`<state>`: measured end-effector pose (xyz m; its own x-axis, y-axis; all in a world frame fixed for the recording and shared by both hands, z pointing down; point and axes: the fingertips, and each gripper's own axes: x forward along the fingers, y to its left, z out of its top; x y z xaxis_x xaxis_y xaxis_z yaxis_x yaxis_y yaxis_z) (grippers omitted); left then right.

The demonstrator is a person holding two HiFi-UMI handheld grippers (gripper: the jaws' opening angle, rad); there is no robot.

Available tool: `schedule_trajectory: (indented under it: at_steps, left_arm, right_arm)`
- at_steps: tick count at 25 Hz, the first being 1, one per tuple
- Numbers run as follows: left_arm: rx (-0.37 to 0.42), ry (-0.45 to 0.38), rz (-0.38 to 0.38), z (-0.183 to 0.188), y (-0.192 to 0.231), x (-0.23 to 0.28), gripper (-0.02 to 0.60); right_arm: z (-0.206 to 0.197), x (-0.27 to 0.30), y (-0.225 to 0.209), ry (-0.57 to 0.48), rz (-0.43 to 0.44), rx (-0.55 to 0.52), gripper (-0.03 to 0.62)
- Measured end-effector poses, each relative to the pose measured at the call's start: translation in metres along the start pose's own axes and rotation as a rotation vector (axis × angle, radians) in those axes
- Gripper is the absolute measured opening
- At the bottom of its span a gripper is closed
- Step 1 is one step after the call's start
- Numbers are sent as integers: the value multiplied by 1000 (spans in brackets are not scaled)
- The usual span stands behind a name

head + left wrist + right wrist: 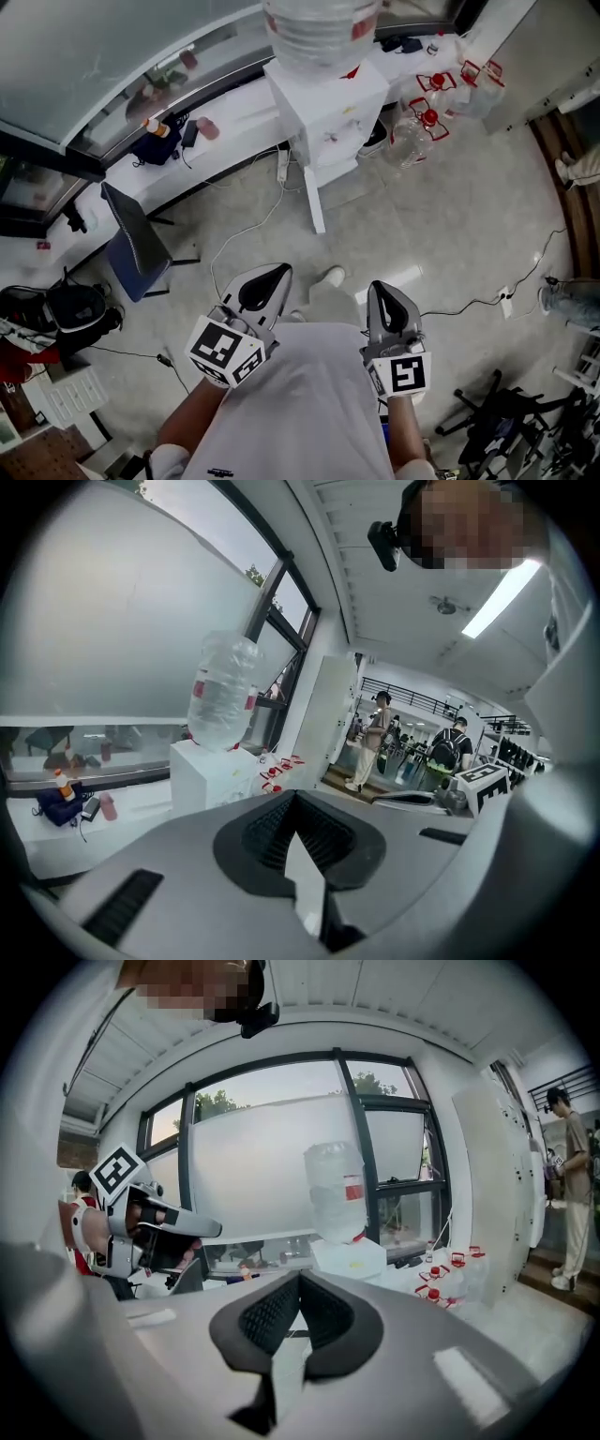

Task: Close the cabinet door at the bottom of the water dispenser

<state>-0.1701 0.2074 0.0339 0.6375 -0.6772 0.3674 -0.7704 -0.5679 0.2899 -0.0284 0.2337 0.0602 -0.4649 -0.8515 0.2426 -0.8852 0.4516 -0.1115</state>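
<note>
Head view first: is the door shut yet?

No. The water dispenser [330, 117] stands at the top middle, and the cabinet door [315, 202] at its base juts out toward the person, open. By my reading the closing hasn't begun.

Where are the tongs?

Both are low in the picture, well apart from the door.

The left one?

The left gripper [281, 272] has its jaws together at the tips with nothing between them. Its own view shows only pale floor through the slit lower down.

And the right?

The same. The right gripper [378, 289] has its jaws fully together, holds nothing and touches nothing.

So what's left?

Everything, I'd say: reach the door, then swing it to.
</note>
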Motion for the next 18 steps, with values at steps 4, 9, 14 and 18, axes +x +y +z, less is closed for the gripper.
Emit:
schedule_trajectory:
  at_steps: [4, 9, 14, 18]
  left_arm:
    - [9, 17, -11, 21, 3, 39, 5]
    - [4, 51, -16, 19, 11, 70, 5]
    - [-5, 82, -36, 16, 18, 97, 5]
    - [-10, 104, -53, 11, 17, 113, 5]
  right_arm:
    - [10, 24, -30, -6, 4, 20, 10]
    - [5, 42, -53, 11, -18, 39, 10]
    - [-2, 54, -69, 37, -54, 44, 10]
    - [-11, 61, -75, 64, -56, 68, 9]
